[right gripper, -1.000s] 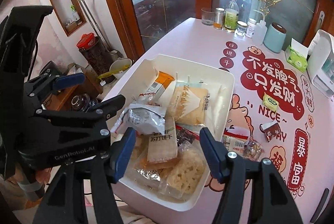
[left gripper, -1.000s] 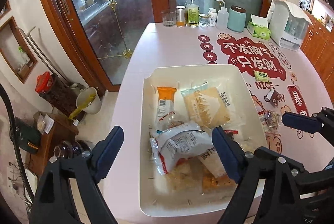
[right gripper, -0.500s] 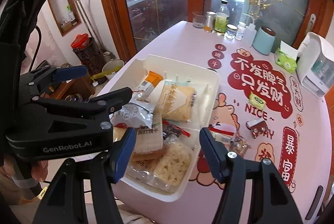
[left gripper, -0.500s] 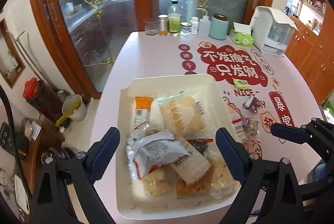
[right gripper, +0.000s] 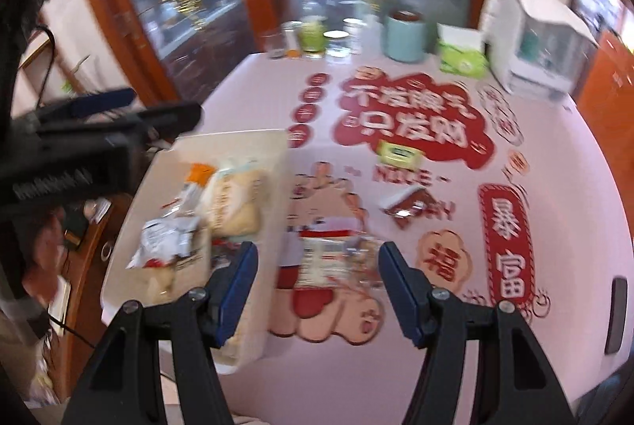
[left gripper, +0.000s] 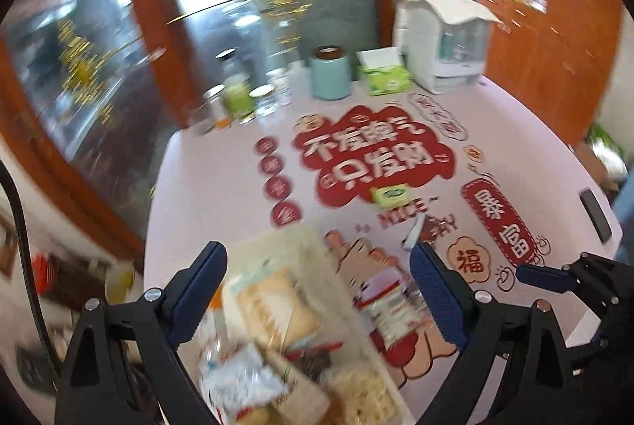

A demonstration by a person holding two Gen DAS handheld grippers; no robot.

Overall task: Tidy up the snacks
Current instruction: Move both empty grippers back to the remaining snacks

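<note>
A: Both grippers are hovering empty over the table (right gripper: 356, 365). The left gripper (left gripper: 317, 290) is standing spread wide with nothing between its pads, over the right rim of the white tray (right gripper: 273, 163). The right gripper (right gripper: 317, 278) is standing half spread, also holding nothing.

B: Where are the snacks sitting?

A: Most are piling up in the tray at the table's left near corner. The loose ones are lying on the cloth just right of the tray: a red-and-white packet (right gripper: 317, 258) with a clear wrapped bit touching it, a small brown packet (right gripper: 410, 205) further in toward the middle, and a little green sachet (right gripper: 400, 155) beyond that on the red print.

B: So which step is this?

A: Looks like the right gripper is lining up on the red-and-white packet; it's framing it between the pads in the right wrist view. Frames are blurring badly, so I'm guessing.

B: Tips for doing it well?

A: Coming straight down, straddling the packet across its narrow side, closing on the body and not the crinkly seal edge. The clear wrapper beside it is likely getting pinched along, so offsetting away from it. Lifting clear over the tray wall before letting go, since the pile inside is already high. Left gripper is crowding the tray rim, so keeping it out of the path.
</note>
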